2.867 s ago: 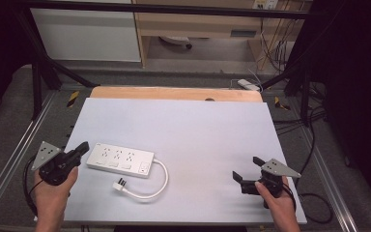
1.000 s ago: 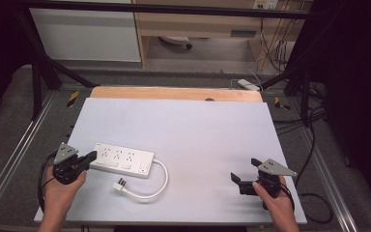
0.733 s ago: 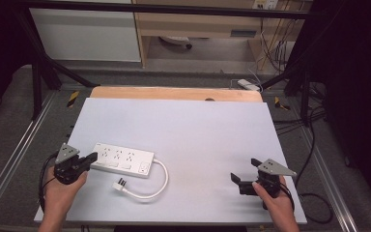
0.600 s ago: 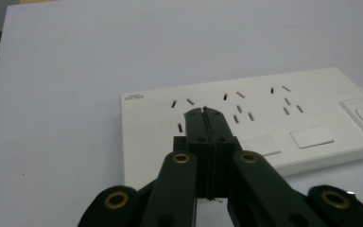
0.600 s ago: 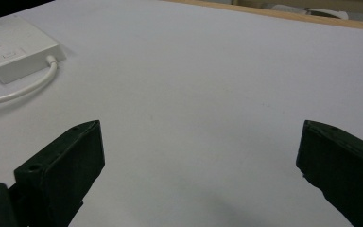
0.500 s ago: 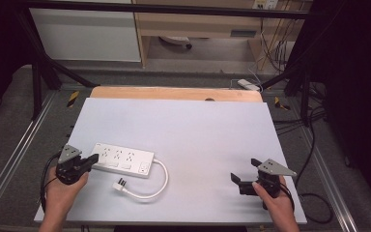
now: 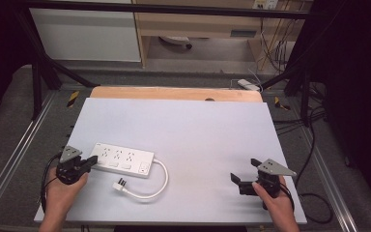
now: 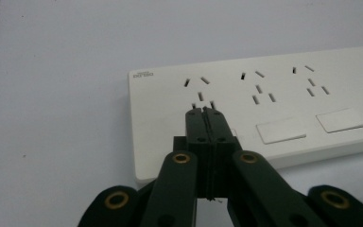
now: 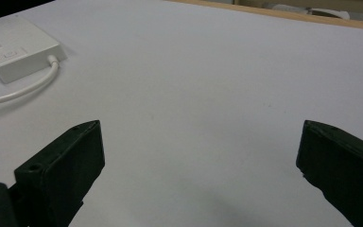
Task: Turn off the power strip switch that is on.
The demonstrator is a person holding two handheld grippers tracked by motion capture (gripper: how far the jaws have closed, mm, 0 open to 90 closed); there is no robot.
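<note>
Power strip, cord obstruct left; board elsewhere open.

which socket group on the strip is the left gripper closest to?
The end group on the power strip, beside the brand mark and farthest from the cord. The shut left gripper points at it; the other two lie farther along.

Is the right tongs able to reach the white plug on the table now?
Probably yes: the right tongs are open, and bare table lies between them and the plug.

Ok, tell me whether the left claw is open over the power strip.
No: in the left gripper view the left claw has its jaws pressed together, tips at the near end of the white power strip.
</note>
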